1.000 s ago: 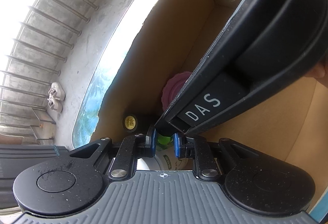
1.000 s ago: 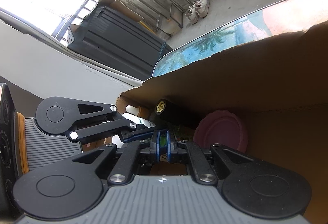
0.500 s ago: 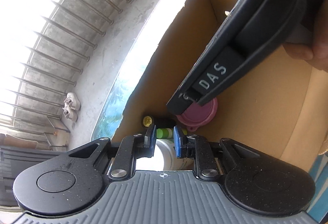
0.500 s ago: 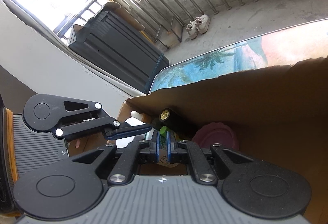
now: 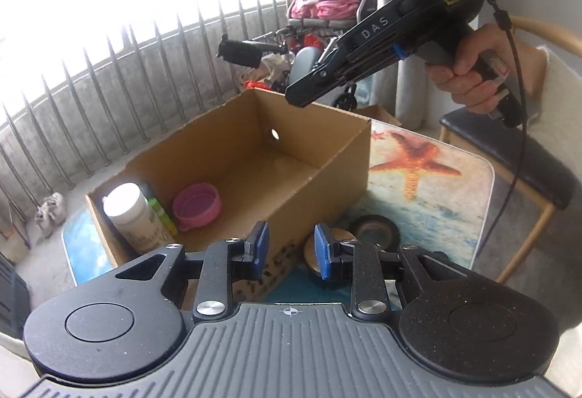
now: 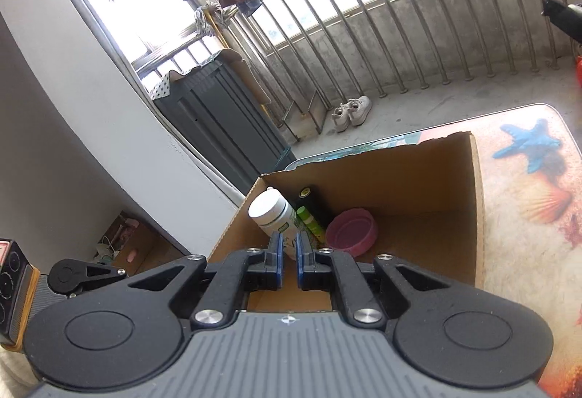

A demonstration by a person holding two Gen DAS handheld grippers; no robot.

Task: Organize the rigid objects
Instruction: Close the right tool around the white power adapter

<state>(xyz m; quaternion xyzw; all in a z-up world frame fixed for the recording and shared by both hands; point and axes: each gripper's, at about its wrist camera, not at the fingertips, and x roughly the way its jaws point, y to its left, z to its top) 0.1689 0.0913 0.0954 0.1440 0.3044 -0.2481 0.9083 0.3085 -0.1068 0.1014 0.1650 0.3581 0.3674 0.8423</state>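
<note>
An open cardboard box (image 5: 327, 158) (image 6: 436, 172) stands on the table. Inside at one end are a white bottle (image 5: 132, 212) (image 6: 272, 212), a green tube (image 5: 162, 216) (image 6: 309, 221), a black bottle (image 6: 311, 198) and a pink round lid (image 5: 198, 203) (image 6: 351, 230). My left gripper (image 5: 291, 249) is open and empty, raised before the box's near wall. My right gripper (image 6: 287, 258) (image 5: 302, 94) is nearly closed and empty, held above the box. A tape roll (image 5: 374, 229) and a round wooden-topped thing (image 5: 342, 238) lie on the table beside the box.
The table (image 5: 436, 187) has a sea-print cover with a starfish (image 5: 411, 161). A chair (image 5: 509, 143) stands at the right. A railing (image 6: 400, 34), shoes (image 6: 351, 108) and a dark cabinet (image 6: 218, 121) are beyond the table.
Both grippers have lifted up and back out of the box. The left gripper's jaws have opened wider. The bottles and lid stay in the box.
</note>
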